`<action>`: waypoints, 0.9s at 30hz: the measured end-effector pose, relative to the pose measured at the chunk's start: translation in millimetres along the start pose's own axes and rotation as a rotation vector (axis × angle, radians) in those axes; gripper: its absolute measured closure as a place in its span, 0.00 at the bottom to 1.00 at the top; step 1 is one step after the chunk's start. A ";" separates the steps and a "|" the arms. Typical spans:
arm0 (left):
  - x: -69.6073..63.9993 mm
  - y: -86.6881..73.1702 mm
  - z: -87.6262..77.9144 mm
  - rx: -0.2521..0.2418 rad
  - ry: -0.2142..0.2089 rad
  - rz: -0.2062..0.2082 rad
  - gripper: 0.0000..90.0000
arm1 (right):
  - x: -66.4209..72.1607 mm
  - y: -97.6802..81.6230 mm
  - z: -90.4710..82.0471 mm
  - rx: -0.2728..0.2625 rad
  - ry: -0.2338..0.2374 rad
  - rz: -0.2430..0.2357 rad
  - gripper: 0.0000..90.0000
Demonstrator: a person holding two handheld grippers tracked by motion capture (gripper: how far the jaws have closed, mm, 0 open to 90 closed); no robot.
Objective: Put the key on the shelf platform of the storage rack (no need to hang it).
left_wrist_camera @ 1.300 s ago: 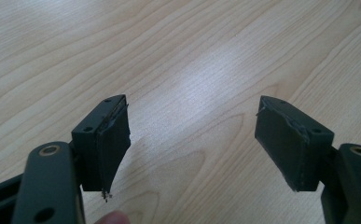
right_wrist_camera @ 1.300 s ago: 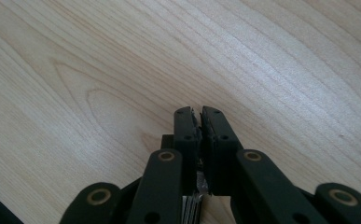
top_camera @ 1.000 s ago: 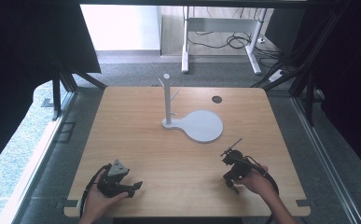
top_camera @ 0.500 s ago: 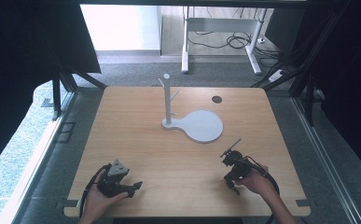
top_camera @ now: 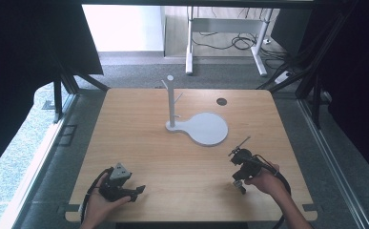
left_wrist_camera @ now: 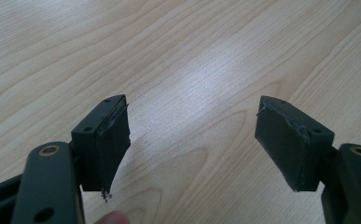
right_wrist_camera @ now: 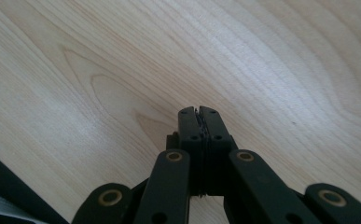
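2 grippers flank the white stand (top_camera: 199, 125): left gripper (top_camera: 135, 191) fingers wide apart, right gripper (top_camera: 240, 186) fingers pressed together, both empty.

A lab or office test room. A bare wooden table (top_camera: 187, 162) stands on grey carpet (top_camera: 139, 71) between black curtains (top_camera: 25, 57). Cables (top_camera: 234, 42) trail under a white desk frame (top_camera: 225, 24).

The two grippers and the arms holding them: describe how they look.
Both are black, hand-held tools. The left gripper has two blocky jaws with worn black pads, brass-coloured pivot pins and a grey three-cornered plate on top. The right gripper has slim linked jaw arms with the same pins. A black cable trails from each. The forearms are bare, no sleeves.
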State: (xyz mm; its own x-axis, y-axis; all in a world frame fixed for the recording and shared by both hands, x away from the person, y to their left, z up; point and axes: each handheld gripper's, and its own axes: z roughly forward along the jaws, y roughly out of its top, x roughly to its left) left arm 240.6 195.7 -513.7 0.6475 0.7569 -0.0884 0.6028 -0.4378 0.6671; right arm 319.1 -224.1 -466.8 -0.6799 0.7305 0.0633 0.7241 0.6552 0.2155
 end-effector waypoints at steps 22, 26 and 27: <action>-0.3 0.3 -0.3 -0.006 0.001 0.010 0.29 | -11.0 2.4 -37.5 -0.079 -0.020 0.006 1.00; -0.2 0.3 -0.3 -0.006 0.000 0.009 0.29 | -11.6 3.9 -39.9 -0.087 -0.022 0.002 1.00; -0.2 0.3 -0.3 -0.005 0.001 0.009 0.29 | -12.1 5.3 -41.9 -0.090 -0.022 0.005 1.00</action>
State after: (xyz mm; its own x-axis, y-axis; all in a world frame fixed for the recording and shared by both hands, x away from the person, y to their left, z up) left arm 240.5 195.6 -513.3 0.6529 0.7530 -0.0817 0.5941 -0.4423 0.6719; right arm 326.4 -237.6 -425.6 -0.6732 0.7382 0.0431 0.7132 0.6327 0.3019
